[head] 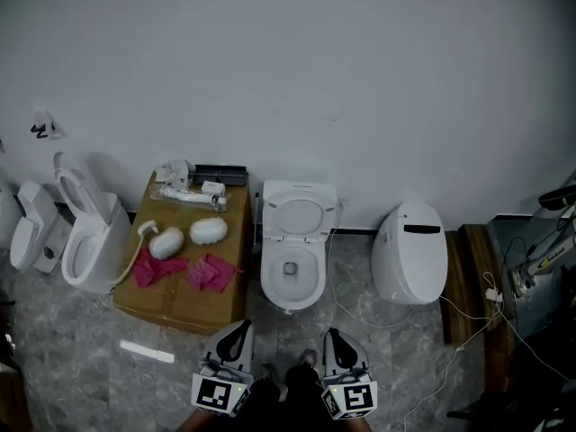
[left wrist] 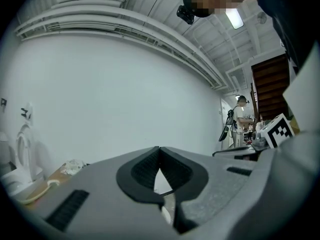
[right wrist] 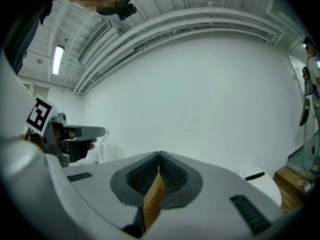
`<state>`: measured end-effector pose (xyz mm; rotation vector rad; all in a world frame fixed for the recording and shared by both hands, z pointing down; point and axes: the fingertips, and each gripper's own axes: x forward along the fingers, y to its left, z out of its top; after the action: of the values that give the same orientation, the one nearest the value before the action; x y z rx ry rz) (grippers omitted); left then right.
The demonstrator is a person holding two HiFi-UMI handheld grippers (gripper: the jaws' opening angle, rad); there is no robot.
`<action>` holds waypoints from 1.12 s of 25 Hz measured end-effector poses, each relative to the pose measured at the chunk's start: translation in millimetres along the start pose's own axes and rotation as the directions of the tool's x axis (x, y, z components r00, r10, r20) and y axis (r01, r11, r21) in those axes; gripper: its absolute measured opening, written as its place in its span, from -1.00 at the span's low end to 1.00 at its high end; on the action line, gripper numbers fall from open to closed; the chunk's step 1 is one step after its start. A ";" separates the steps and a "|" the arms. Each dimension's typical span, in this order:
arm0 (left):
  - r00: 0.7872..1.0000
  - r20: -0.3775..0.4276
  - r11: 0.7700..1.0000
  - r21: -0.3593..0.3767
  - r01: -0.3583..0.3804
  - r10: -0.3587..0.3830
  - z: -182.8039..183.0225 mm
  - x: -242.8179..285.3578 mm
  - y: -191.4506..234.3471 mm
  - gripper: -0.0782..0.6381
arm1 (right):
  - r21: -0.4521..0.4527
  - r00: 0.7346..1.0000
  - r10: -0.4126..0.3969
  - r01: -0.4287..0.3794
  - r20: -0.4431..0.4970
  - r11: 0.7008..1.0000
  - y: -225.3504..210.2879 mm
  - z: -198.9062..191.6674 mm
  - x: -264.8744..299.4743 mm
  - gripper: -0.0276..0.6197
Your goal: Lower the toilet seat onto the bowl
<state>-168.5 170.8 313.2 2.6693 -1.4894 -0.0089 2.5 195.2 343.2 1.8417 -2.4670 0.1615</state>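
Below the central toilet (head: 292,282) hover two closed claws (head: 240,325) (head: 334,334).

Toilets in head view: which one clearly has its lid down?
The right toilet: its lid covers the bowl. The middle toilet and the left toilet show open bowls. The white fixture at the far left edge is unclear.

The toilet (head: 290,273) at the centre of the frame has bare marble floor (head: 288,327) in front of it, so the approach from the lower middle is open. A loaded cardboard box (head: 180,286) crowds its left side. To its right a closed toilet (head: 409,255) stands near, with white cables (head: 364,322) trailing over the floor between them, and the wall (head: 360,79) closes in directly behind.
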 end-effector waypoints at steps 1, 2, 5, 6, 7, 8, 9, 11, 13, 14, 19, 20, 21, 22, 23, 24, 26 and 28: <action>1.000 -0.003 1.000 -0.001 -0.001 0.001 -2.1 7.6 4.9 -0.76 | 0.002 1.000 0.001 -0.001 -0.002 1.000 -2.9 0.2 8.8 -0.83; 1.000 -0.004 1.000 -0.001 0.000 0.000 -4.7 15.1 9.0 -0.76 | 0.003 1.000 0.002 -0.002 -0.004 1.000 -6.5 -0.3 16.9 -0.83; 1.000 -0.013 1.000 -0.008 -0.009 0.008 -9.5 44.0 20.2 -0.76 | 0.003 1.000 0.006 -0.006 -0.009 1.000 -23.2 -3.4 45.4 -0.83; 1.000 -0.018 1.000 -0.007 -0.015 0.015 -9.6 56.0 23.7 -0.76 | 0.002 1.000 0.011 -0.011 -0.010 1.000 -29.9 -4.0 56.6 -0.83; 1.000 -0.023 1.000 -0.004 -0.021 0.021 -10.3 68.1 27.0 -0.76 | 0.002 1.000 0.017 -0.017 -0.011 1.000 -36.8 -4.2 67.8 -0.83; 0.999 -0.026 1.000 -0.002 -0.025 0.025 -12.3 80.3 29.8 -0.76 | 0.003 1.000 0.024 -0.024 -0.013 1.000 -43.7 -4.5 79.0 -0.83; 0.999 -0.029 1.000 -0.004 -0.028 0.028 -15.5 93.1 32.3 -0.76 | 0.006 0.999 0.033 -0.032 -0.016 0.999 -51.1 -4.5 90.8 -0.83; 0.998 -0.050 0.999 -0.011 -0.038 0.037 -18.8 122.5 37.7 -0.76 | 0.012 0.998 0.051 -0.051 -0.026 0.999 -68.1 -2.1 117.1 -0.83; 0.996 -0.077 0.999 -0.009 -0.049 0.048 -14.6 155.6 42.3 -0.76 | 0.016 0.997 0.072 -0.071 -0.034 0.997 -87.2 0.9 144.4 -0.83; 0.995 -0.086 0.998 -0.006 -0.057 0.057 -12.2 172.0 44.8 -0.76 | 0.013 0.996 0.085 -0.085 -0.037 0.996 -96.9 2.2 157.8 -0.83; 0.983 -0.136 0.992 0.008 -0.125 0.125 -13.8 243.3 60.0 -0.76 | -0.026 0.987 0.153 -0.155 -0.057 0.988 -141.9 14.8 220.5 -0.83; 0.982 -0.136 0.991 0.015 -0.133 0.134 -13.3 256.0 61.5 -0.76 | -0.032 0.984 0.167 -0.169 -0.060 0.985 -151.7 16.0 232.2 -0.83; 0.982 -0.130 0.990 0.024 -0.139 0.141 -12.0 267.8 62.6 -0.76 | -0.039 0.982 0.179 -0.182 -0.062 0.983 -161.3 17.1 243.4 -0.83; 0.983 -0.117 0.989 0.034 -0.142 0.145 -9.8 278.9 64.0 -0.76 | -0.046 0.980 0.189 -0.192 -0.064 0.980 -169.9 18.5 254.4 -0.83; 0.982 -0.115 0.988 0.043 -0.146 0.150 -9.1 288.9 66.6 -0.76 | -0.053 0.978 0.196 -0.200 -0.068 0.978 -177.1 20.4 265.5 -0.83; 0.978 -0.135 0.987 0.047 -0.155 0.160 -11.5 297.0 70.6 -0.76 | -0.056 0.976 0.202 -0.206 -0.075 0.977 -183.2 21.6 276.3 -0.83; 0.966 -0.185 0.984 0.045 -0.173 0.178 -18.9 311.0 78.6 -0.76 | -0.054 0.972 0.217 -0.222 -0.094 0.973 -193.3 19.3 294.3 -0.83; 0.960 -0.208 0.983 0.044 -0.180 0.185 -24.5 325.3 85.5 -0.76 | -0.051 0.968 0.227 -0.234 -0.108 0.971 -202.3 16.0 309.2 -0.83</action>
<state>-68.8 -148.6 356.0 2.4469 -1.6648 0.2978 108.4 -158.0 371.1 1.4796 -2.5766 0.1798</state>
